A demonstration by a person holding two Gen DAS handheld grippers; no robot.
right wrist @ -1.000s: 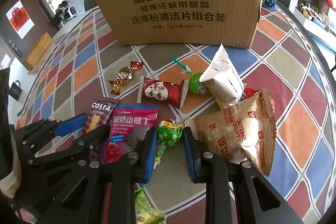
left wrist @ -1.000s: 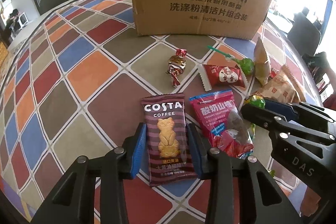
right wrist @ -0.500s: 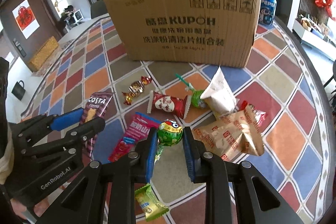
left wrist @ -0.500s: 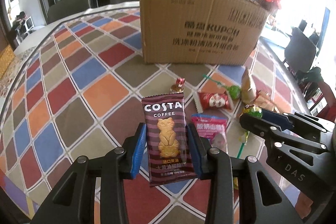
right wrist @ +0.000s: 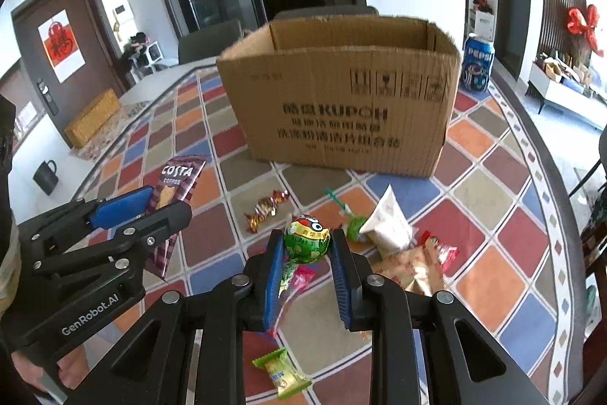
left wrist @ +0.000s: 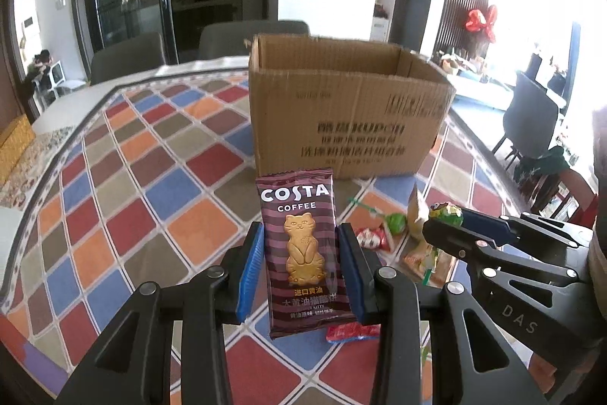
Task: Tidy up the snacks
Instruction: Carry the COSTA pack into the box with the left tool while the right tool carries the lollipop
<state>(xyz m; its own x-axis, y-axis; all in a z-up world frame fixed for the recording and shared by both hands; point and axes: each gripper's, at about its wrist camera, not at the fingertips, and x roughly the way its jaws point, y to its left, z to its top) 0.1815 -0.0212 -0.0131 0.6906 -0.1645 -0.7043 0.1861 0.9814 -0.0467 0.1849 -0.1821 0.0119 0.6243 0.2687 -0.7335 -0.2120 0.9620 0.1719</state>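
Standing upright at frame centre, purple striped Costa biscuit packet (left wrist: 299,253), long axis vertical, clamped in left hand-held gripper (left wrist: 300,266); right hand-held gripper (right wrist: 308,255) clenched on green round lollipop (right wrist: 307,241).

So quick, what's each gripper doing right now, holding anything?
Left gripper: closed on the Costa cat biscuit packet, lifted off the table.
Right gripper: closed on the green lollipop, also lifted.
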